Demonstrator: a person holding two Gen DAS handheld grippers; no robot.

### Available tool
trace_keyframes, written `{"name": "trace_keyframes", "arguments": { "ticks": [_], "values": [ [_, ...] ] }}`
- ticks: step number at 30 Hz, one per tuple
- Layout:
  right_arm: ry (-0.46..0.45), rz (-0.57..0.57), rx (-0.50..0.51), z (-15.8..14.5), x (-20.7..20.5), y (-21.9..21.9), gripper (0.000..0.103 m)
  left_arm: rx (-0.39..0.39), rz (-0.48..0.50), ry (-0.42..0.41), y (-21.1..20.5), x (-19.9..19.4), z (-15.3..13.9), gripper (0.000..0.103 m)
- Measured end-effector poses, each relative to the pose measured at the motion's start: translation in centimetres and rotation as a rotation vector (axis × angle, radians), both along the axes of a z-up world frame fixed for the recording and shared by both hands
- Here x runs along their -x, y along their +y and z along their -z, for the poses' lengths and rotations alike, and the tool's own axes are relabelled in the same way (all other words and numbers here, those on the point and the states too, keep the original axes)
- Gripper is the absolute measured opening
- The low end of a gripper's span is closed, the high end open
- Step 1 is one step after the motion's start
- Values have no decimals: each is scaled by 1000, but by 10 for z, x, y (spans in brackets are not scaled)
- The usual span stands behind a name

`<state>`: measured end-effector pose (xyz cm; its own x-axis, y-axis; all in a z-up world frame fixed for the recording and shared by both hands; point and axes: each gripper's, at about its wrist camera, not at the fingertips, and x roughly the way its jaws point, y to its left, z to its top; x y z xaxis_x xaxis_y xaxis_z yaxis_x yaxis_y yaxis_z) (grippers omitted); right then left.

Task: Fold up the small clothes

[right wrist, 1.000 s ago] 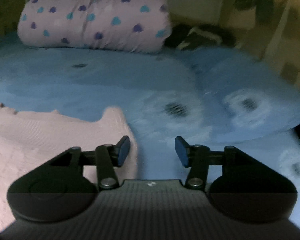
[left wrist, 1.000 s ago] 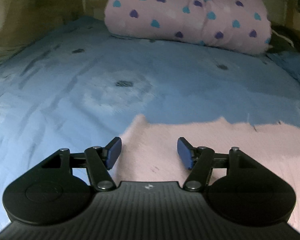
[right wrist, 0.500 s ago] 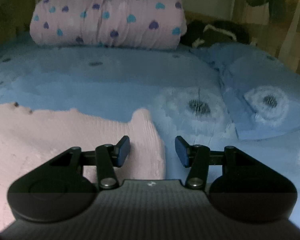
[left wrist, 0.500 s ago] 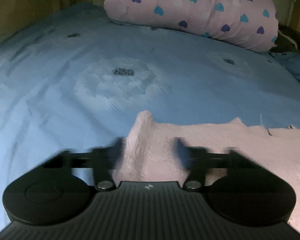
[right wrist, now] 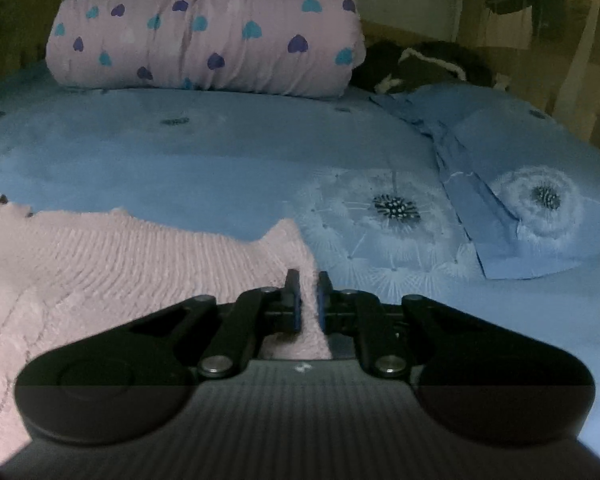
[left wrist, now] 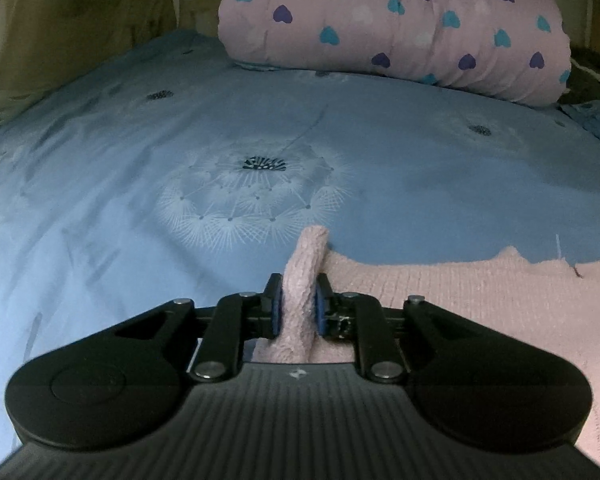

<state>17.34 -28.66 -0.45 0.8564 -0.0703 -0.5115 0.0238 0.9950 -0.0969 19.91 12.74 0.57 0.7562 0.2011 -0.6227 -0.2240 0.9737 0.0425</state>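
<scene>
The left gripper [left wrist: 297, 304] has its fingers clamped on a bunched corner of the pink knit [left wrist: 460, 300], which stands up between them. The right gripper [right wrist: 309, 302] has its fingers clamped on the knit's [right wrist: 120, 264] other corner. The knit lies flat on the blue bed [left wrist: 140, 160]. Well beyond both sets of fingers sits a rolled heart-print quilt [left wrist: 400, 24]. Right of the right fingers lies a blue pillow [right wrist: 540, 184]; beyond it, a dark bundle [right wrist: 424, 66].
</scene>
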Motion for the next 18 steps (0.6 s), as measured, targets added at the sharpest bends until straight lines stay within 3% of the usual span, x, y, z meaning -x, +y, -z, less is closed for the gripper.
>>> {"name": "trace_keyframes", "arguments": {
  "ticks": [4,7,9,11,15,18],
  "values": [
    [2,14,25,-4,3,3,22,-22,6,6,-3,4,-8,32],
    [14,2,21,-17,7,6,27,6,9,3,-3,13,-24,48],
    [23,-25,-20,-29,13,5,35,26,5,-9,-3,24,-38,59],
    [16,-50,-39,-39,24,6,50,22,9,2,-6,34,-50,61],
    [-5,-100,-16,-62,50,17,50,-8,45,29,-15,62,-70,69],
    [1,-111,-52,-72,73,24,50,12,77,44,-21,86,-77,72]
  ]
}}
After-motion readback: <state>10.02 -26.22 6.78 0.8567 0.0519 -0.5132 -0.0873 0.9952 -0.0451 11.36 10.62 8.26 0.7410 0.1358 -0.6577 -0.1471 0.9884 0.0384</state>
